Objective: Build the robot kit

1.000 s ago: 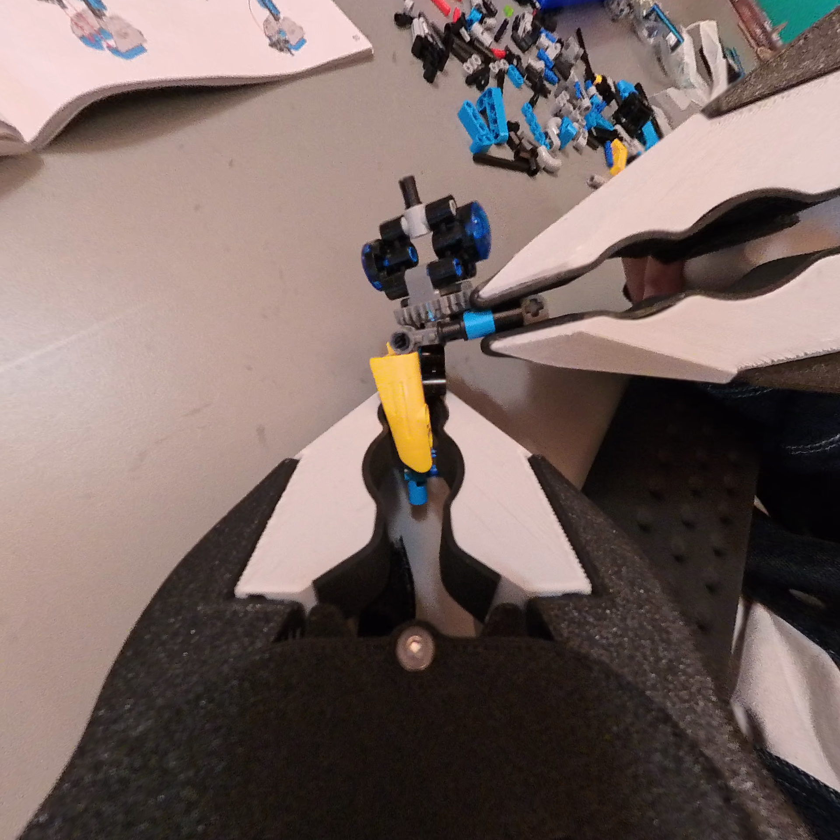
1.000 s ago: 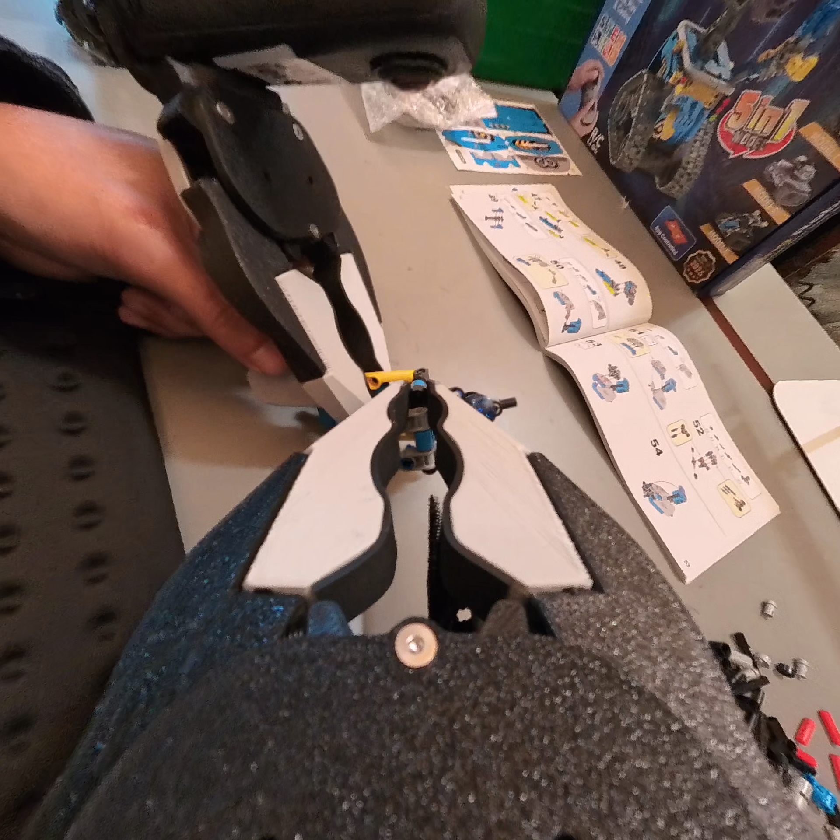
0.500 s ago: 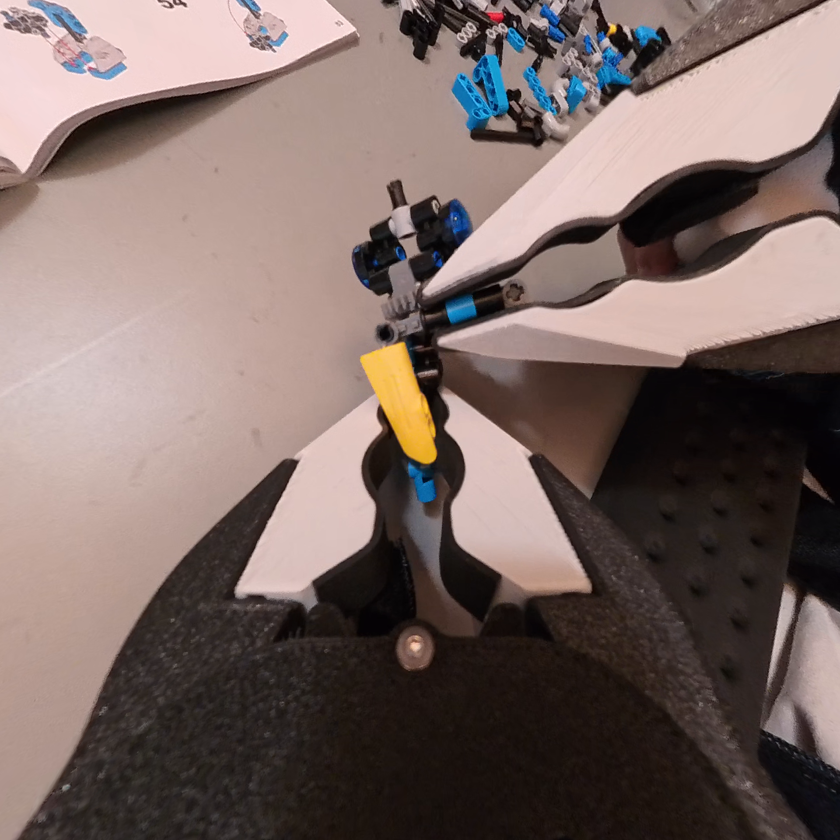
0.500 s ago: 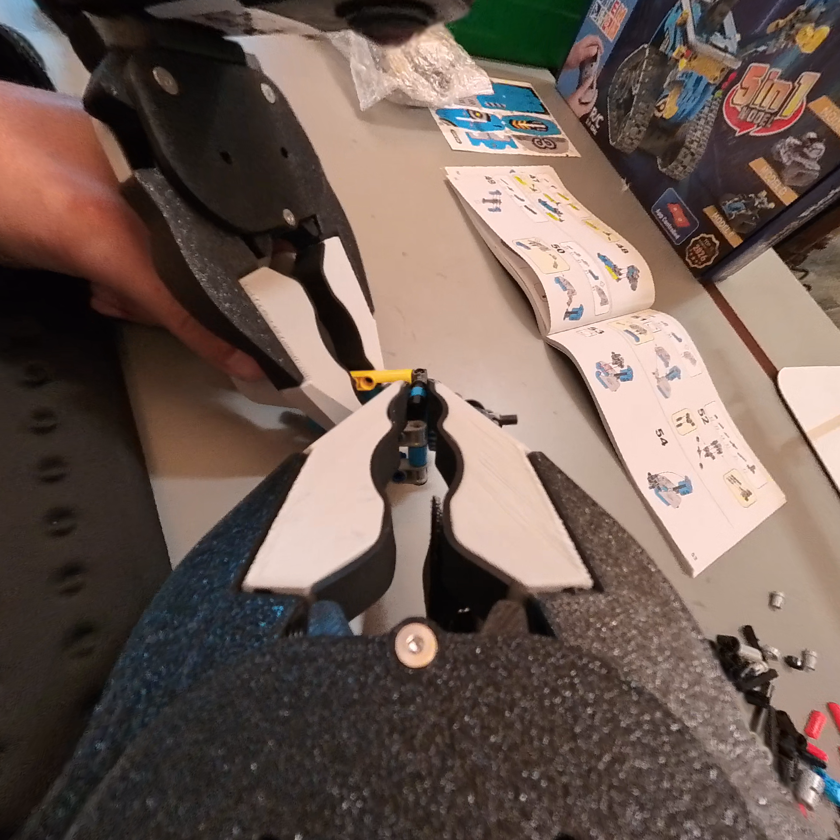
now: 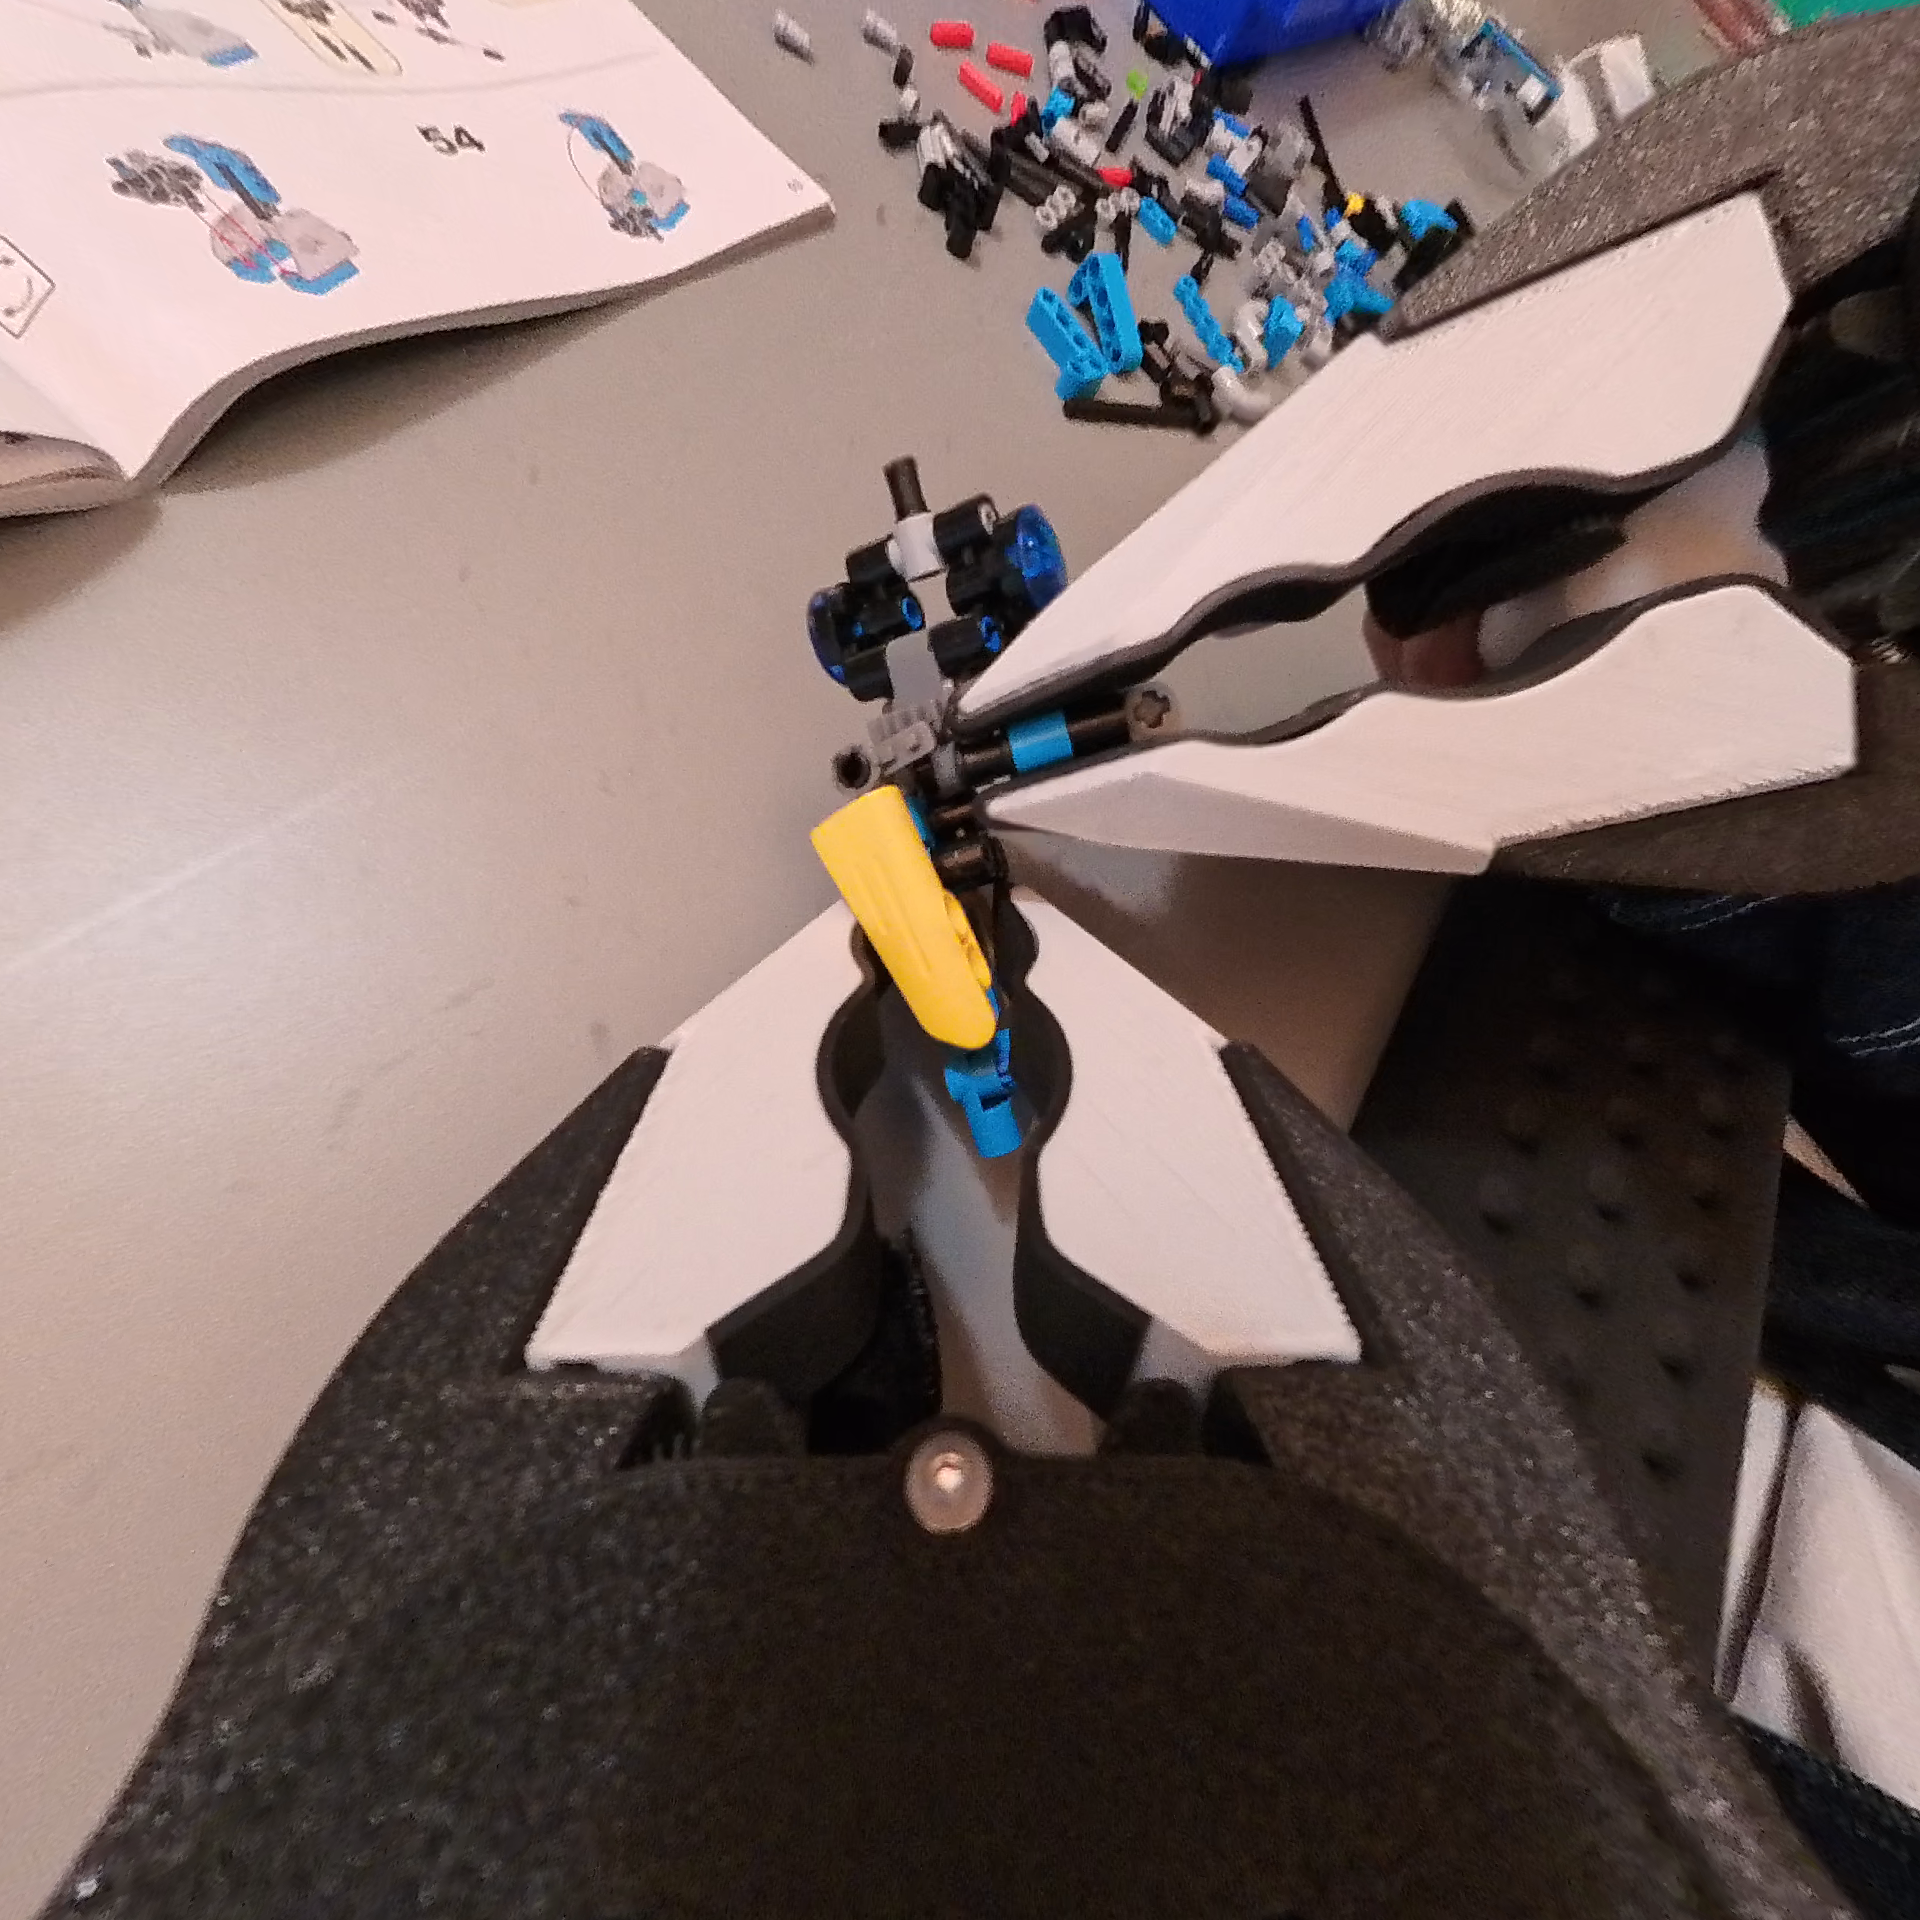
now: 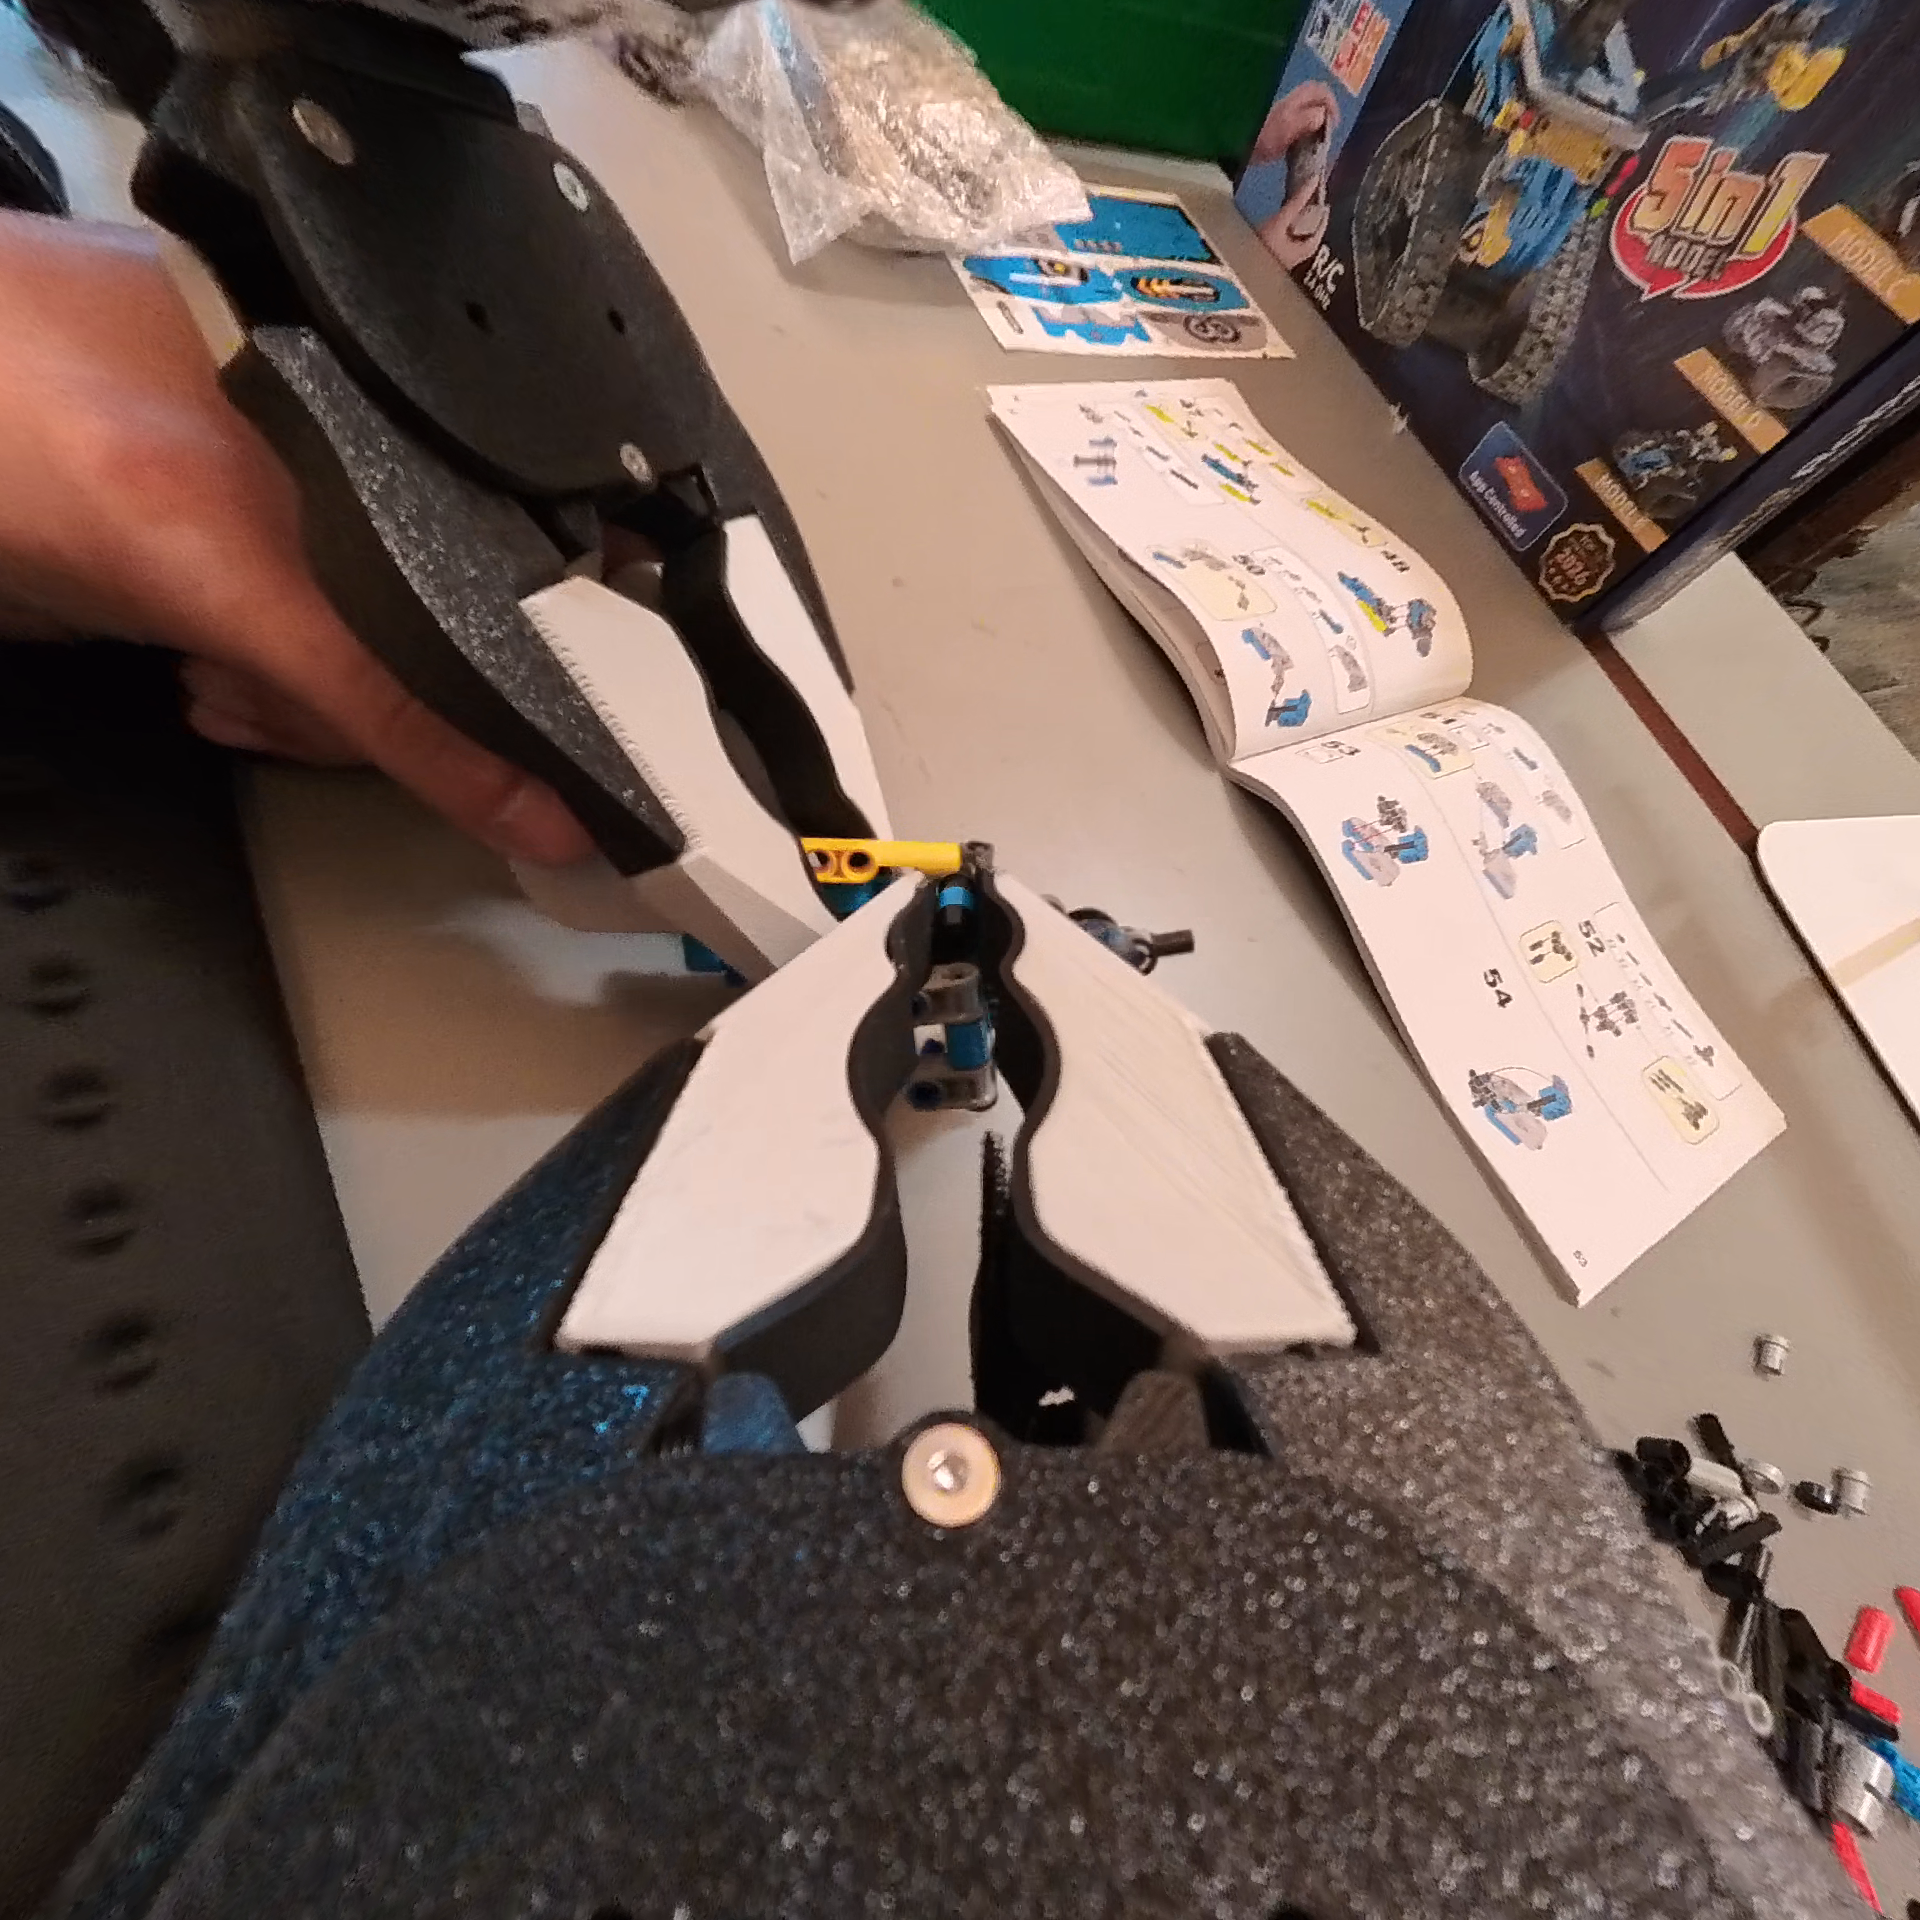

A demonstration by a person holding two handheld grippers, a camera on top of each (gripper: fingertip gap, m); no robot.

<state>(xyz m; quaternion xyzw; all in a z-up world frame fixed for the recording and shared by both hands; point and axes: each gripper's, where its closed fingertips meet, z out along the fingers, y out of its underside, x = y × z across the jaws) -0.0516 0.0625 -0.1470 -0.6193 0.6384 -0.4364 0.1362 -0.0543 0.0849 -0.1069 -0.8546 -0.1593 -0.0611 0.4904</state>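
Spreading across the grey table (image 6: 1039, 644), a toy box (image 6: 1621, 260) ran off the frame's edge beside an open booklet (image 6: 1382, 831). A hand (image 6: 177, 561) held the left gripper (image 5: 935, 914), pinched on the yellow piece (image 5: 914, 925) of a small brick model (image 5: 935, 613). The right gripper (image 6: 951, 883) was clamped on the model's black axle (image 5: 1049, 743) from the side. Its fingers hid most of the model in the right wrist view. Loose parts (image 5: 1174, 239) lay well apart, too small to sort.
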